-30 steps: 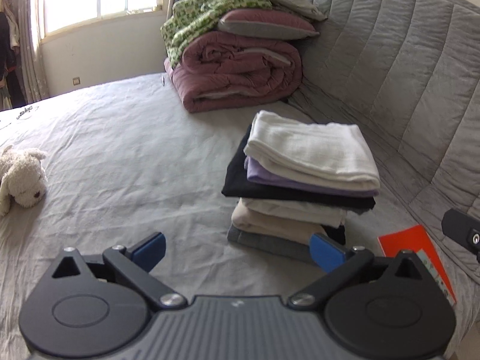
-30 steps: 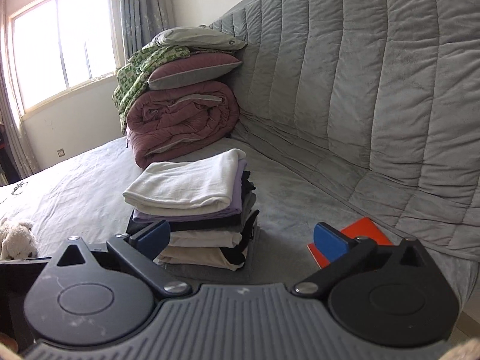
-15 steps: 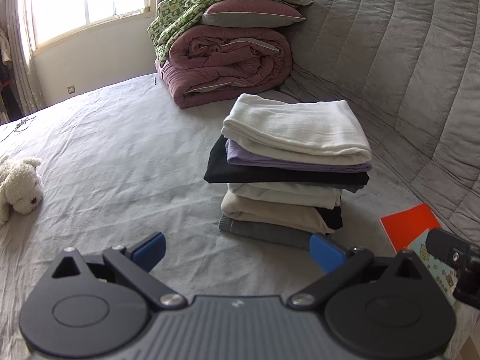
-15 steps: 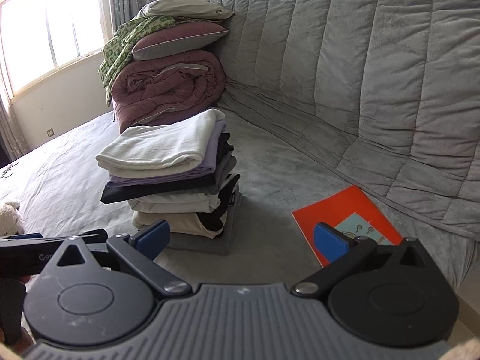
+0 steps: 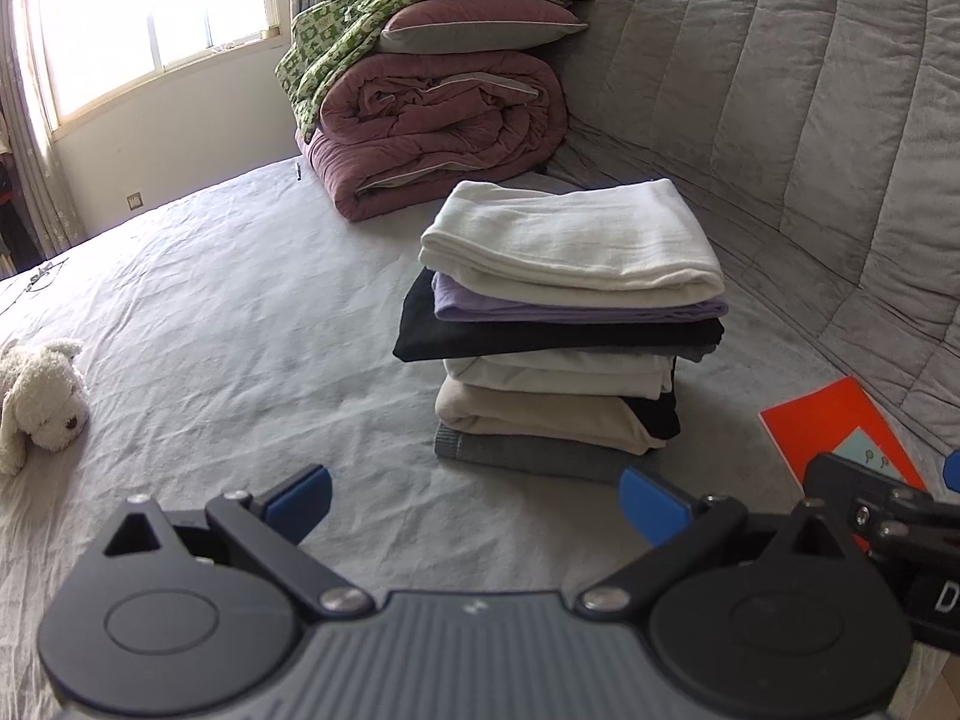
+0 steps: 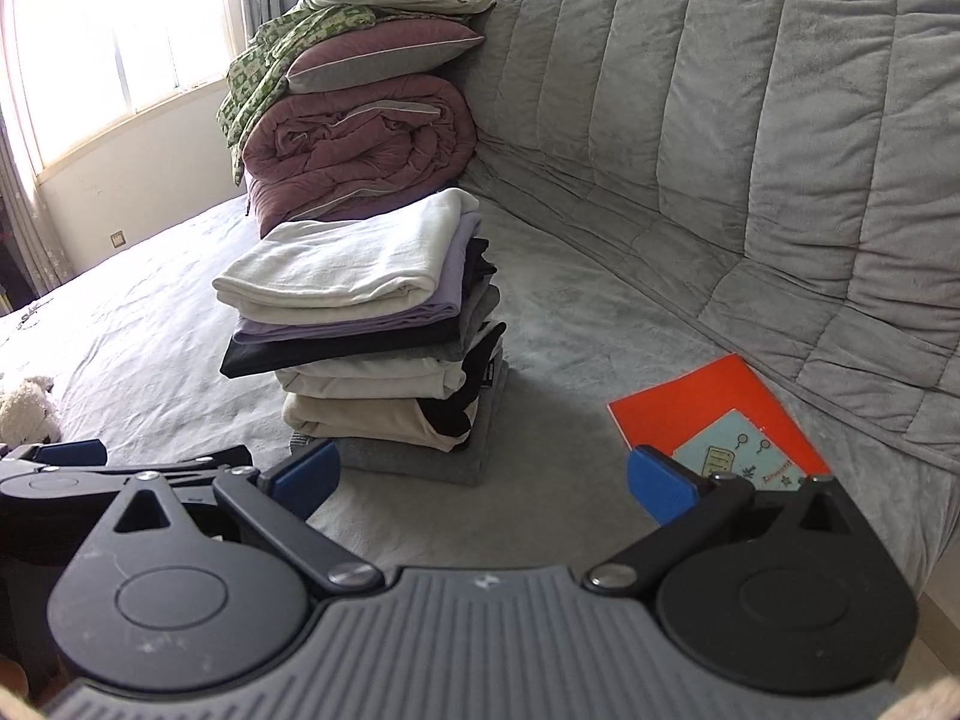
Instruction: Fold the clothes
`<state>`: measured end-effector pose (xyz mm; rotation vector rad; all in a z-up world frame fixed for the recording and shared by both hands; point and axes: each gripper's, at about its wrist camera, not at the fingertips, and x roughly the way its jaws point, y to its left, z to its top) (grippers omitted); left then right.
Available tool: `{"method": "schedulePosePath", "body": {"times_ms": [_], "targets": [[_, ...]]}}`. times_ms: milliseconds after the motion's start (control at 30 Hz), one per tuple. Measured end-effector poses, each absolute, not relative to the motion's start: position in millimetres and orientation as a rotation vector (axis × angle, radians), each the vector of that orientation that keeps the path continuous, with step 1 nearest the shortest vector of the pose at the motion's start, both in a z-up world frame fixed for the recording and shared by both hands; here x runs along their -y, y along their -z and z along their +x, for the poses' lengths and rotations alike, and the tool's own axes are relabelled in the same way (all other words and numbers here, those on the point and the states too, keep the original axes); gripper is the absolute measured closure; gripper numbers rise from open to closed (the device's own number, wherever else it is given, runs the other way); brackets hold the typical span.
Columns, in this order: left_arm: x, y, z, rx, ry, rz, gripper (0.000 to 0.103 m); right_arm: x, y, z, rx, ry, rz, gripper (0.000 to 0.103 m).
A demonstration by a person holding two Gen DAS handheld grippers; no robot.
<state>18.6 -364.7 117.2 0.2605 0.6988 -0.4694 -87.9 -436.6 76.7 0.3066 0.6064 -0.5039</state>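
Tall stack of folded clothes, white on top (image 5: 570, 324) sits on grey bedsheet (image 5: 210, 312), just ahead of left gripper (image 5: 474, 501) and right gripper (image 6: 483, 474); both spread wide, empty. Versus 0.5 s ago: stack slightly nearer, orange booklet (image 6: 714, 408) now partly behind right fingertip.

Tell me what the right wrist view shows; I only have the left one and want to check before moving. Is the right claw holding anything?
Observer: No, the right claw is open and empty, pointing at the bed between the clothes stack and the orange booklet.
Operator: Is the stack tidy on the headboard side?
Observer: Not quite; edges are staggered there, and the grey bottom piece sticks out past the beige one.
Operator: Anything lying on the booklet?
Observer: Nothing on the part that shows; its pale blue panel is bare.
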Motion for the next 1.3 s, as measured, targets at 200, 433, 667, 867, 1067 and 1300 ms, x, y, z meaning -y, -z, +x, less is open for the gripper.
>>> {"method": "schedulePosePath", "body": {"times_ms": [200,433,667,867,1067,1300], "targets": [[364,-118,15,-0.694,0.474,0.274,0.001,440,-77,-91,-0.603,0.528,0.306,0.0],[366,-120,9,-0.684,0.472,0.308,0.001,440,-77,-93,-0.605,0.527,0.291,0.0],[368,-121,6,-0.681,0.463,0.317,0.001,442,-77,-96,-0.604,0.524,0.293,0.0],[370,-121,6,-0.684,0.459,0.315,0.001,442,-77,-98,-0.599,0.519,0.294,0.0],[368,-121,6,-0.687,0.456,0.317,0.001,442,-77,-97,-0.603,0.513,0.288,0.0],[365,-121,9,-0.691,0.443,0.31,0.001,439,-77,-95,-0.604,0.504,0.283,0.0]]}}
